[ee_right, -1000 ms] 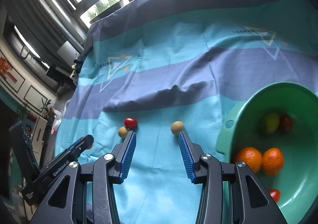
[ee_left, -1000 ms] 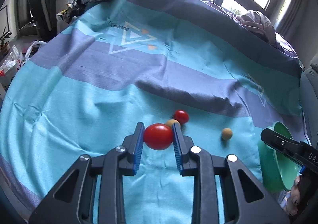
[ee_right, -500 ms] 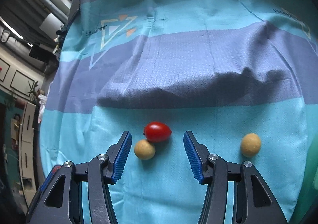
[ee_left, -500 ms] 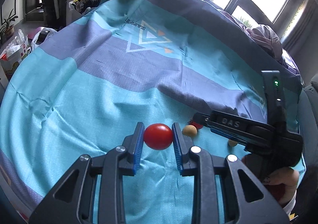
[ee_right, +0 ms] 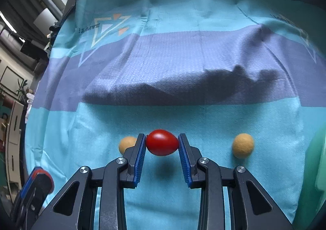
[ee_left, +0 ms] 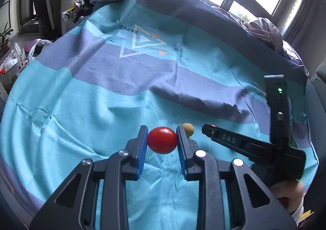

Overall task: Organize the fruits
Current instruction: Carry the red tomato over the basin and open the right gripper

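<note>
The right gripper point(ee_right: 162, 142), its jaws just closed, pinches a red tomato point(ee_right: 162, 142) above the blue cloth point(ee_right: 183, 62), tan balls point(ee_right: 243, 145) either side, while the left gripper point(ee_left: 162, 139) clamps another tomato point(ee_left: 162, 139).

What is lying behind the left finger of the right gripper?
A yellow-brown ball lies on the blue cloth there, beside the red tomato that the right gripper clamps. The finger covers the ball's right part, so whether it touches the tomato cannot be seen.
</note>
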Demonstrator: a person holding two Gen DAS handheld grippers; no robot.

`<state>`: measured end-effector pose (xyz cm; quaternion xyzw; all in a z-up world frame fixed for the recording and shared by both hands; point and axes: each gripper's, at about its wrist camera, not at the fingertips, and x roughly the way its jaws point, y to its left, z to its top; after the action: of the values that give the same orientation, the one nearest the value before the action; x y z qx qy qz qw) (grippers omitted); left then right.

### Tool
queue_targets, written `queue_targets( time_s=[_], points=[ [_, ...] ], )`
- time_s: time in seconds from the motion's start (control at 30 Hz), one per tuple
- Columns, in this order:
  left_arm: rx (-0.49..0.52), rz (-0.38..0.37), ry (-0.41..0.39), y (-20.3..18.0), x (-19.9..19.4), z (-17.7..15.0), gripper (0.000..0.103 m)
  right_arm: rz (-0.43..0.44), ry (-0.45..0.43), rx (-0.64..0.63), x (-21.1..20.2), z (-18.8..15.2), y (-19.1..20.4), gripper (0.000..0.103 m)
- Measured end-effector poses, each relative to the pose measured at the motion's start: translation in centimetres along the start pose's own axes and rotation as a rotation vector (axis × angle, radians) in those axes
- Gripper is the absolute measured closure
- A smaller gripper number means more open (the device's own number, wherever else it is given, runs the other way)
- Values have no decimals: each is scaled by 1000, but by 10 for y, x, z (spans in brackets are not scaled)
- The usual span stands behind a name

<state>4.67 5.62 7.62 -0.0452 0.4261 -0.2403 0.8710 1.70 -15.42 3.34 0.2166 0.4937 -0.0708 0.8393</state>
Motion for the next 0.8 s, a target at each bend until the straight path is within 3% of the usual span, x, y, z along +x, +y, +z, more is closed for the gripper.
queue_targets(
  time_s=[0.37,0.63,0.8],
  points=[
    [99,-46,-35,-34,-16,-10,75,116,-219,20,-110,-51,-49,69],
    [127,-147,-68,-80,-39,-3,75,158,-373,91,-166,-60,-94,69],
    [203,-239,-54,-138,-43,-10,75,92,-455,153,-193,-67,-129,69]
  ],
)
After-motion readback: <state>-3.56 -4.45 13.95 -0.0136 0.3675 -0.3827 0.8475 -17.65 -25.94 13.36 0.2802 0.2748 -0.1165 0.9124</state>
